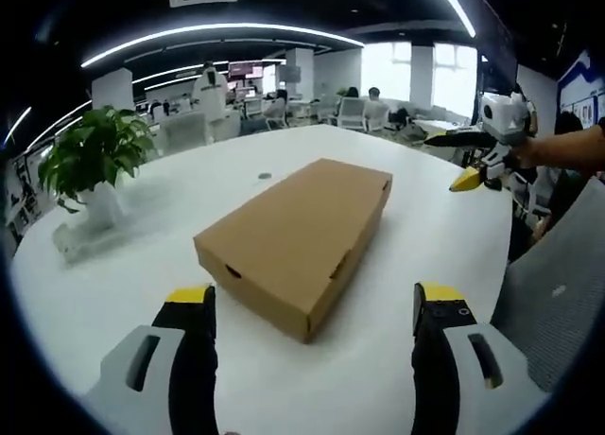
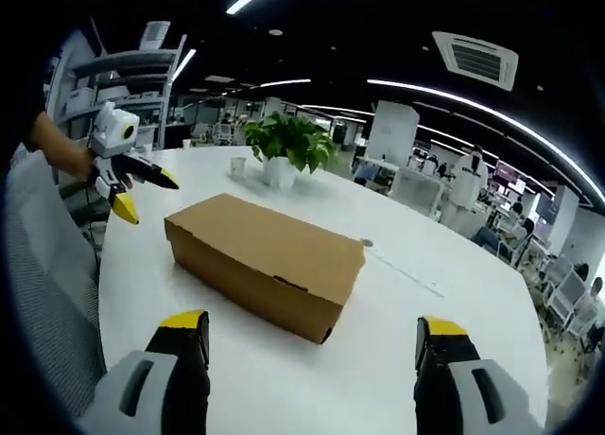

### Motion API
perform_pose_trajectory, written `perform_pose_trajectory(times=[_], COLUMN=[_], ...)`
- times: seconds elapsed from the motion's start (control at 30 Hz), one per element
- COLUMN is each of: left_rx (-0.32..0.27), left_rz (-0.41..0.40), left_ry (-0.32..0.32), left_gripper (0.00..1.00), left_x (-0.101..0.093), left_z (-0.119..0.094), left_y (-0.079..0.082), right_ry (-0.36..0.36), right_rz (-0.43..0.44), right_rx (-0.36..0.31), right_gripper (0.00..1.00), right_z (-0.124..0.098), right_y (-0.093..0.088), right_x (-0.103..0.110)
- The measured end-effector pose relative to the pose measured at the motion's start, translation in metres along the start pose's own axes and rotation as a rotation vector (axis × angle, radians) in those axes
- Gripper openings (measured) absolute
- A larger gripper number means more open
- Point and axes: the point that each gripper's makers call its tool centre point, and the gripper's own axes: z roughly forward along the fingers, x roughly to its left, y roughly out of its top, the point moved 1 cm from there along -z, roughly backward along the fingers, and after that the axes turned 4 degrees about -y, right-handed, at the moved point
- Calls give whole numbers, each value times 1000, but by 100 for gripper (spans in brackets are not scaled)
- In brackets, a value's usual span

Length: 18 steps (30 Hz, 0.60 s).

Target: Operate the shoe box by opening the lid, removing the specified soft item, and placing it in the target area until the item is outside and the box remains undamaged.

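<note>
- Shoe box (image 1: 295, 236): brown cardboard, lid closed, lying flat near the middle of the white table (image 1: 397, 359). In my left gripper view its long axis runs from a near corner away toward the far right.
- Left gripper (image 1: 312, 307): my jaws wide apart, holding nothing, short of the box's near corner.
- Right gripper (image 2: 312, 333): jaws wide apart, empty, facing the box's long side.
- Potted plant (image 2: 288, 147): toward the table's far edge; a small cup (image 2: 237, 166) possibly beside it.

Left gripper view: facing the box (image 1: 298, 236) from one corner, near, above the table (image 1: 406, 217). Right gripper view: facing it from another side. Shared: box, table, plant (image 2: 288, 147), opposite gripper.
</note>
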Motion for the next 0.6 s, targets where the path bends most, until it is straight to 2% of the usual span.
perform_pose_trajectory(times=[0.23,0.4,0.6], left_rx=[13,22,50], left_rz=[-55,-26,-32], left_ry=[20,17,7], left_gripper=[78,73,72], left_x=[9,8,6], left_z=[10,16,19], left_y=[-3,-6,-17], right_ry=[44,74,84], right_rz=[-1,4,5], right_rx=[-6,7,45], right_gripper=[85,76,76], right_z=[22,36,48], right_y=[2,-1,-11], right_x=[0,0,-3])
